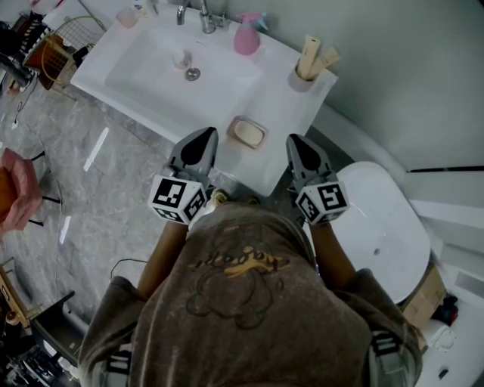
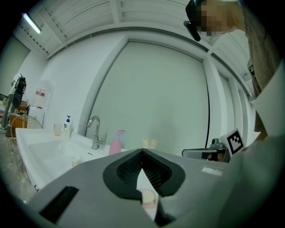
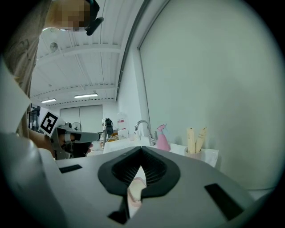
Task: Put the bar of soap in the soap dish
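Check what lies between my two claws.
Head view: the soap dish, with the bar of soap in it, sits between the left claw and the right claw.

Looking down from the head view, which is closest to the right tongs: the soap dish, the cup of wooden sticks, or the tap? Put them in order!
1. Soap dish: just left of the right tongs, near the counter front edge.
2. Cup of wooden sticks: ahead, near the right end.
3. Tap: farthest back, to the left.

No readable text — shirt print (image 1: 240,263), bottle label (image 2: 67,126) both too blurred.
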{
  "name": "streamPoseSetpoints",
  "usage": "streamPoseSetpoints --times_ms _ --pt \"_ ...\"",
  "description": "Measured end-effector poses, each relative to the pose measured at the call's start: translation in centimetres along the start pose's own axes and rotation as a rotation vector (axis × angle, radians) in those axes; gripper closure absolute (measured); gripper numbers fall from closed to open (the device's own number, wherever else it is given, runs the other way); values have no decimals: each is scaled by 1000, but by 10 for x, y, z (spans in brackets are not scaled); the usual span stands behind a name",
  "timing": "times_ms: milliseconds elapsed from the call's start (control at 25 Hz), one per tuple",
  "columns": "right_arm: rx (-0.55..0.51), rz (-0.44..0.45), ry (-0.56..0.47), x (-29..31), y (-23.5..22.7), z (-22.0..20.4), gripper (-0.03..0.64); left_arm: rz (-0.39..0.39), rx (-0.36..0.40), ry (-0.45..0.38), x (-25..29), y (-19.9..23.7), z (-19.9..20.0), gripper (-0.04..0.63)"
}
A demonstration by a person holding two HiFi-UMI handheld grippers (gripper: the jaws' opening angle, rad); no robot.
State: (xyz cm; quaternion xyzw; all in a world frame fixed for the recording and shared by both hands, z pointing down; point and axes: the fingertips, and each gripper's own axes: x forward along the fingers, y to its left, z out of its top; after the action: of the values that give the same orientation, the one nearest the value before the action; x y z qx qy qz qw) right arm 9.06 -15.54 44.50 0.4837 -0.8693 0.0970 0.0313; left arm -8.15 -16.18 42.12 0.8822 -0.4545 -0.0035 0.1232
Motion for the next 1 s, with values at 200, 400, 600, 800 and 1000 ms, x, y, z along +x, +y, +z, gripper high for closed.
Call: streamPoseSetpoints --times_ms 200,400,600,800,1000 --pt "9 -7 19 3 -5 -13 615 25 -16 -3 -3 9 -10 594" --pt "3 0 23 6 -3 -13 615 43 -24 0 -2 13 -11 594" --pt "0 23 15 9 -2 -13 617 52 -17 8 2 14 -11 594" --pt "-5 54 24 11 0 -12 617 59 -17 9 2 14 -10 594" --pt "-10 73 40 12 0 -16 617 61 -14 13 0 12 -11 594"
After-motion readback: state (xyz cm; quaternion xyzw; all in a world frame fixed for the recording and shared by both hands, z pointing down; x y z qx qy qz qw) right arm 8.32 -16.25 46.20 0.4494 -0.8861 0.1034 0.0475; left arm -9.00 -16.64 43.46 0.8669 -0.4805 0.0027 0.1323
